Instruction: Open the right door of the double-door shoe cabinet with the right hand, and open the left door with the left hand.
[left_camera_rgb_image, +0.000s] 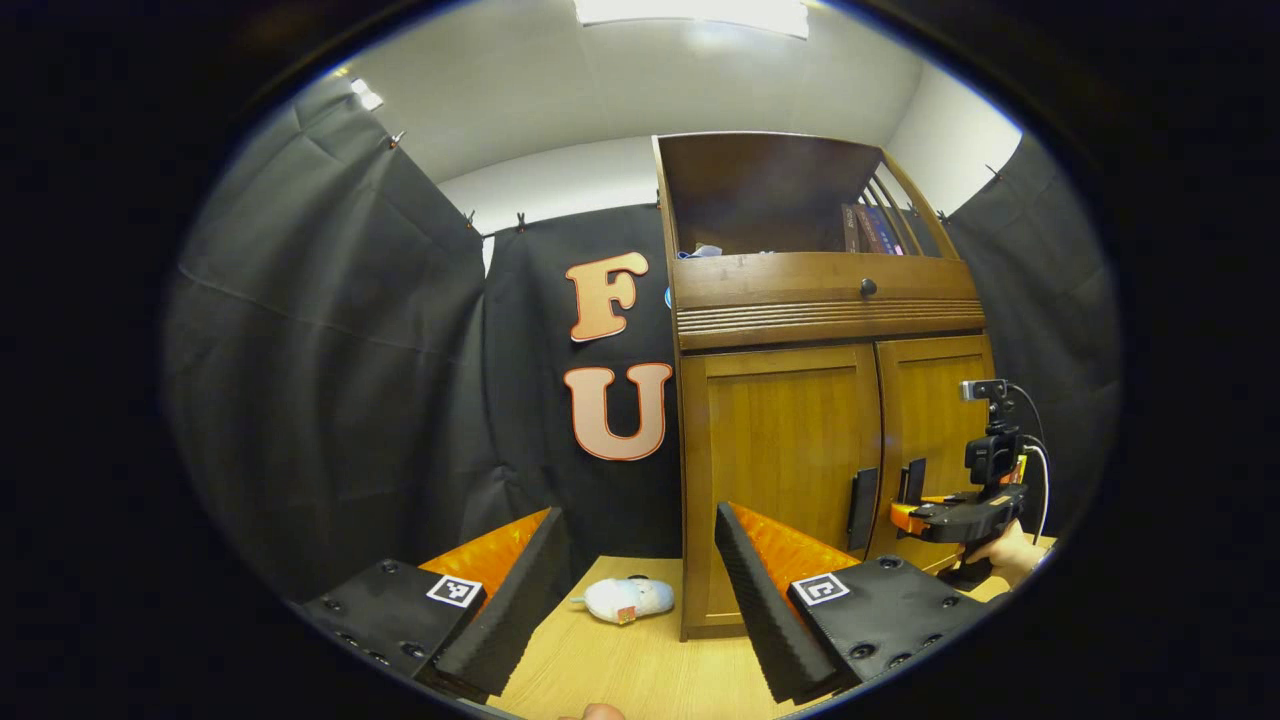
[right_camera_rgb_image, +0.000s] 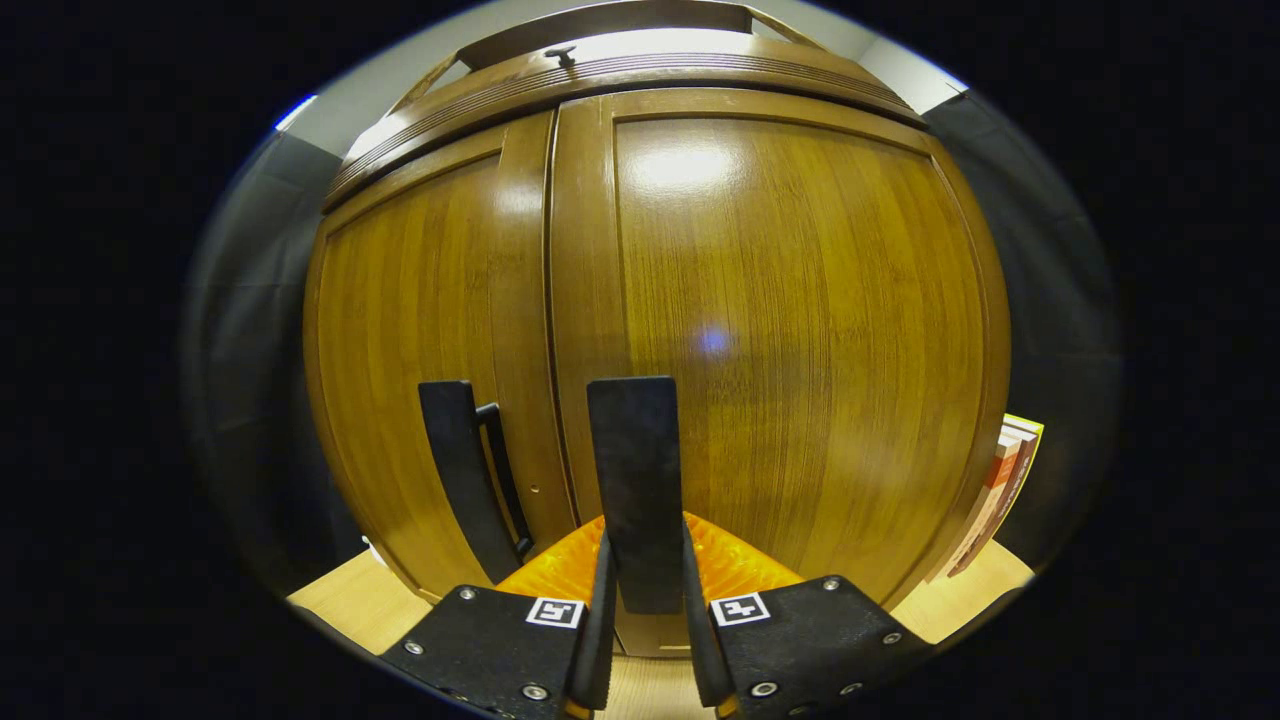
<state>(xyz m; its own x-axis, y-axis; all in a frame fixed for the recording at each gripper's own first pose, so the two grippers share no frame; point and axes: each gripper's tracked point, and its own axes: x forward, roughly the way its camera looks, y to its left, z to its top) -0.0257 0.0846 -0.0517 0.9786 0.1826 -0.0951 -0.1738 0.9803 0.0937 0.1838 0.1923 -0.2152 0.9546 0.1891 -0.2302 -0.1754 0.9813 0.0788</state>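
A wooden double-door shoe cabinet stands on a pale wooden table, against the black cloth wall of a booth, with both doors closed. In the left gripper view the cabinet sits to the right and farther off; its left door and right door meet at a centre seam, each with a dark vertical handle beside that seam. Above the doors is a drawer front with a small dark knob, and above that an open shelf holding a few books — their spines are too small to read. The left gripper hovers near the camera, well apart from the cabinet, its jaws spread wide with nothing between them. A small white plush toy lies on the table just left of the cabinet's base. The right gripper, held by a hand, is at the handles on the far right. In the right gripper view, the right gripper has its jaws closed on the right door's handle, both fingers pressing its sides. The left door's handle stands free just to the left. Books lean at the cabinet's right side. The only markings are square black-and-white tags on the grippers — no words can be read.
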